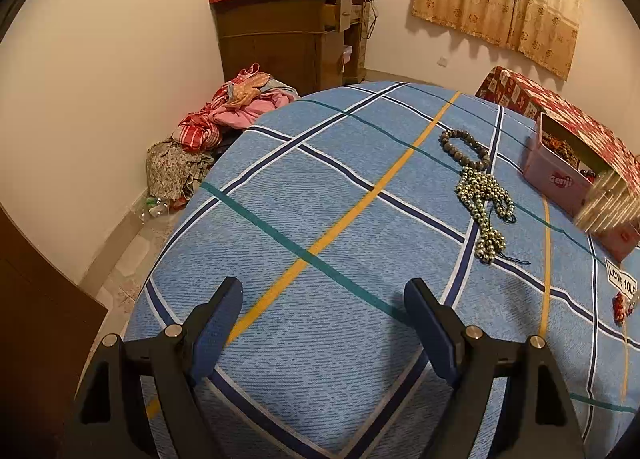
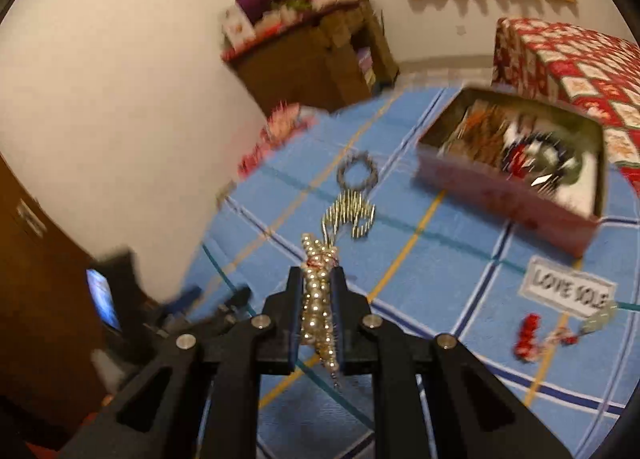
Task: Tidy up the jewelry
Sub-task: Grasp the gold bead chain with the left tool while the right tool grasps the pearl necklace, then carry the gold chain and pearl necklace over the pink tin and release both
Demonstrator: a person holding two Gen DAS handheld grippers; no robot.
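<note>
The right gripper (image 2: 317, 279) is clenching a gold bead necklace (image 2: 318, 307) above the bed (image 2: 420, 279), probably sorting it, so laying it beside the green strand (image 2: 352, 215) seems next, while the left gripper (image 1: 323, 299) is hanging released.

A small white rectangular tag (image 2: 566, 292) with a dark border reads "LOVE SOLE" in black capitals; it lies flat on the blue checked bedspread (image 2: 440, 259), just in front of the pink rectangular box (image 1: 554, 175). The left wrist view shows the same tag at its right edge, with the last letter partly cut off. The near side wall of that pink box carries a red-and-white logo (image 1: 561, 180) reading "senji". Print on the cartons atop the brown wooden cabinet (image 1: 280, 39) behind the box is too small to read
</note>
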